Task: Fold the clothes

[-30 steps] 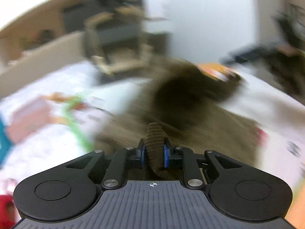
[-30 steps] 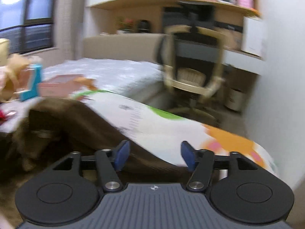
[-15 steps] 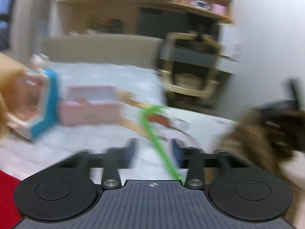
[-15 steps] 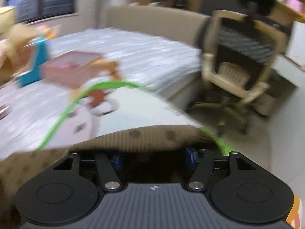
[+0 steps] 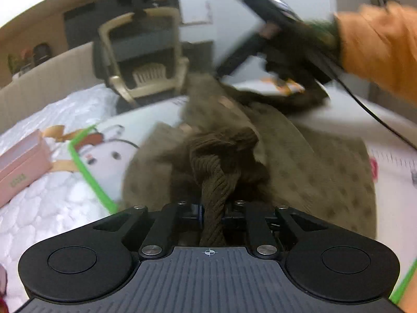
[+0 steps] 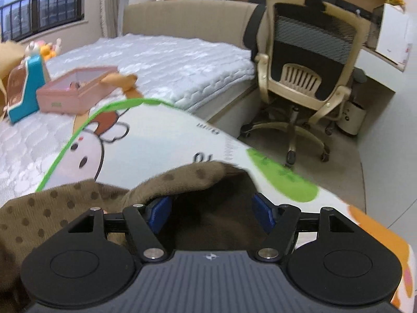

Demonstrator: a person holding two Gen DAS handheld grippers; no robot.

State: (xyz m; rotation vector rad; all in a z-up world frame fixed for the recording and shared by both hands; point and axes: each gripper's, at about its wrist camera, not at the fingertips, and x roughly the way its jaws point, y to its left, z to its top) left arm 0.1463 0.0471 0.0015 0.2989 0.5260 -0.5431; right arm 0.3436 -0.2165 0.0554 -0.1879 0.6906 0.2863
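Left gripper (image 5: pixel 212 208) clenched on the ribbed hem of the brown garment (image 5: pixel 299 151), center frame. Right gripper (image 6: pixel 211 206) spread wide, dotted fabric bunched between its pads (image 6: pixel 159 208), nothing pinched.

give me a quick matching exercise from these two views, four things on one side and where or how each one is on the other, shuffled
Things:
1. left tongs
2. right tongs
3. pink box
4. office chair

Places or states:
A. on the floor beside the bed
B. open, with brown dotted cloth bunched between the blue pads
C. on the white quilted bed, beyond the cartoon mat
D. shut on a ribbed edge of the brown garment

Pairs: 1-D, 2-B, 3-C, 4-A
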